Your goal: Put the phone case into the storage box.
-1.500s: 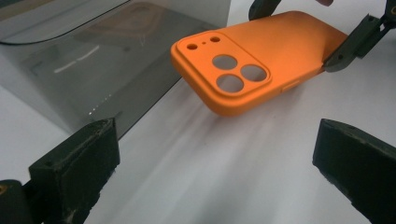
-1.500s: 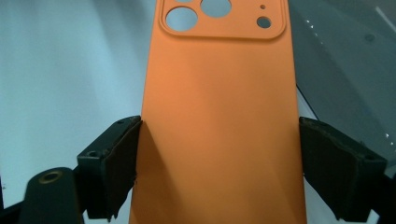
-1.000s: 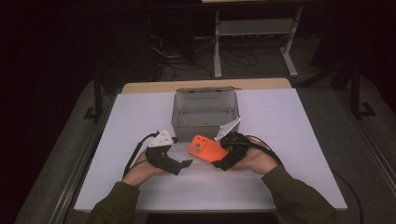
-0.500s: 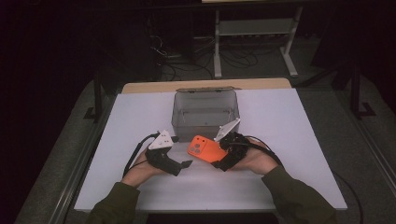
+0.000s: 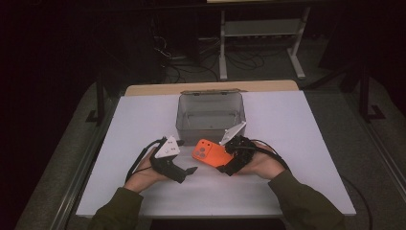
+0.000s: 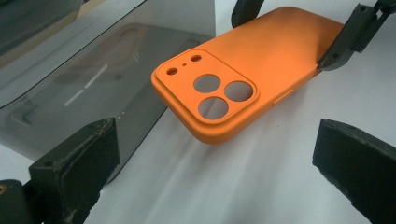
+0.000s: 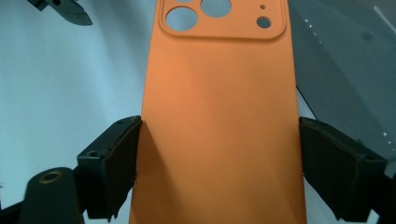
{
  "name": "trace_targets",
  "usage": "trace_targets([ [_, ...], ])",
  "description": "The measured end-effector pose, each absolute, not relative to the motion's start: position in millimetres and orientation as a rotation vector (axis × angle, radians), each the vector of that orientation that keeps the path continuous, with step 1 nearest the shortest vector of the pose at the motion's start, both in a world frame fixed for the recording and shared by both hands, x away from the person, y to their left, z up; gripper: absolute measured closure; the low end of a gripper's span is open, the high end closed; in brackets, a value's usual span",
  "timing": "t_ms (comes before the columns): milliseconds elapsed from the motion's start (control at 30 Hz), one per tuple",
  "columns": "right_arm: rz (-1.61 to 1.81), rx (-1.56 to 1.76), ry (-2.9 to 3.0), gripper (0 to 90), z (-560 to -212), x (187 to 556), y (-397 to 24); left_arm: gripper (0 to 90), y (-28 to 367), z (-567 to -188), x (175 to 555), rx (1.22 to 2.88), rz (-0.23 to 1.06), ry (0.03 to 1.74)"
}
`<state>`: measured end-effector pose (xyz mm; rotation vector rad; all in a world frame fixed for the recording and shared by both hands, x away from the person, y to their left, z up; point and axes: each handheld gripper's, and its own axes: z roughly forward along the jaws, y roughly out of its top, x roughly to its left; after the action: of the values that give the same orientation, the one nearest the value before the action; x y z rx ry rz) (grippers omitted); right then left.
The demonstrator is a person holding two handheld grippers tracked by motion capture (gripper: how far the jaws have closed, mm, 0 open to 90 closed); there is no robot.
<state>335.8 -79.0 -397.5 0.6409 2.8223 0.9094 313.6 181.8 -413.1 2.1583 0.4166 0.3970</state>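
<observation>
Not much has changed over the last second, honestly. Both my hands sit where they were just in front of the clear grey plastic box [image 5: 210, 113], and the orange silicone phone case [image 5: 209, 152] is in the same spot as before. I read that as the grab being done and settled, with the carry not started. My guess is the case is headed into the box, since it's empty and right there.

My right tool [image 7: 217, 154] has the case clamped across its width: one black pad on each long edge, near the plain end, jaws standing wide because the case is wide. From that tool's own camera the case runs straight away from me, camera-cutout end farthest out, toward the box's wall on the right.

My left tool [image 6: 212, 175] is spread open with nothing in it. In its view the cutout corner of the case hangs out ahead of the two pads, clear of both, and looks lifted a bit off the white bench [image 5: 297, 129], judging by the shadow under it. The box wall sits just beside that corner, on the left.

From above, the case is between my two tools, just in front of the box's near wall. Next bit should be a short lift over that wall, and the left tool shouldn't have to help.
</observation>
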Motion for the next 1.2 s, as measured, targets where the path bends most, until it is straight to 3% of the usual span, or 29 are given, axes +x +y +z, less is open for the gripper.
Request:
trace_targets([
  [1200, 0.897, 0.631, 2.827, 15.7, -398.4, 335.7, -77.8, 0.0, 172.4, -410.4, 306.0, 2.262, 0.575, 0.253],
])
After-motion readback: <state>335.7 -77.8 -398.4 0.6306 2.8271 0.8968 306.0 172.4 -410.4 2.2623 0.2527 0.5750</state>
